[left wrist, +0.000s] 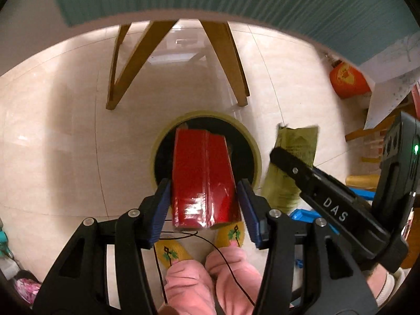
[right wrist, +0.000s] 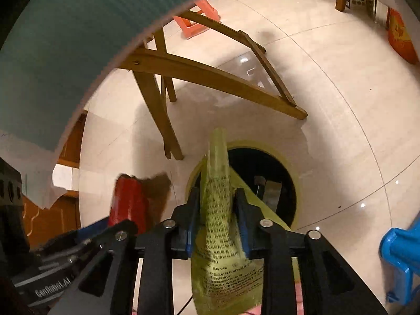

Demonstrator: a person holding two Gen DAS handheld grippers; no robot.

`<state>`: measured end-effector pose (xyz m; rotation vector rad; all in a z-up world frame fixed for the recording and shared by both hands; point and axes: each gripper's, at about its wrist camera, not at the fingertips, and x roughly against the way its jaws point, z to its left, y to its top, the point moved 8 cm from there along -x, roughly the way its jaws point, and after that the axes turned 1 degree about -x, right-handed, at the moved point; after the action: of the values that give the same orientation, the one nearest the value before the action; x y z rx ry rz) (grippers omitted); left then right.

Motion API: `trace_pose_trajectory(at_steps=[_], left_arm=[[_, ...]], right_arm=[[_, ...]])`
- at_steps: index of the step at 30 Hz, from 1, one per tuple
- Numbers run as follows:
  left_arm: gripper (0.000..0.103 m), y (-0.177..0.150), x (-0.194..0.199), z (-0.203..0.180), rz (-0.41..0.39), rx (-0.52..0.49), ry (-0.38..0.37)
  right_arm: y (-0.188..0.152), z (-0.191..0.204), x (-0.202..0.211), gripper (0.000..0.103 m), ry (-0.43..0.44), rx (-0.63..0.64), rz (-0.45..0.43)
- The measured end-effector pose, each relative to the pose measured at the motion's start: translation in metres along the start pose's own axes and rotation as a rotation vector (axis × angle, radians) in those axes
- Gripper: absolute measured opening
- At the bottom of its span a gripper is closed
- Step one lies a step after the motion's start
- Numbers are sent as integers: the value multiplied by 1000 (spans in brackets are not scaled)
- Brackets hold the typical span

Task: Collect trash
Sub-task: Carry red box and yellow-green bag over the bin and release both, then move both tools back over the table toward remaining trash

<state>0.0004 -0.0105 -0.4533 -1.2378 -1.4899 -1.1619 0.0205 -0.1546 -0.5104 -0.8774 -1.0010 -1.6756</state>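
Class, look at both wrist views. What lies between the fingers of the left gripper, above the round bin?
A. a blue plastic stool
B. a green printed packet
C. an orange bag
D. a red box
D: in the left wrist view, the red box sits between the blue pads of the left gripper over the bin; the green packet is in the right gripper.

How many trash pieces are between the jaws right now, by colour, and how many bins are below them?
Red carton: 1, between the left jaws
Yellow-green printed wrapper: 1, between the right jaws
Round bin with yellow rim: 1, on the floor below both
Total: 3
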Motion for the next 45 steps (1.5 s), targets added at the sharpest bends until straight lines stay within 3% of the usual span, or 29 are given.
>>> trace_pose_trajectory(at_steps=[2,7,15,26,36,45], left_arm=[[64,3,-9,-5,9,-14,-3],[67,15,-22,0,13,8,6],[67,22,-14,7,-21,34,4],[67,20,15,10,10,57,1],[67,24,144,-15,-22,-11,23],[67,48,294,-24,-155,-59,72]], right_arm=[[0,-3,-7,42,3,-14,5],[9,-4,-19,49,-9,-30,38],[9,-4,-23,50,-12,-10,55],[18,10,5,50,-23,-7,55],[27,58,105,50,-25,32,67],[44,127,229,50,5,84,28]])
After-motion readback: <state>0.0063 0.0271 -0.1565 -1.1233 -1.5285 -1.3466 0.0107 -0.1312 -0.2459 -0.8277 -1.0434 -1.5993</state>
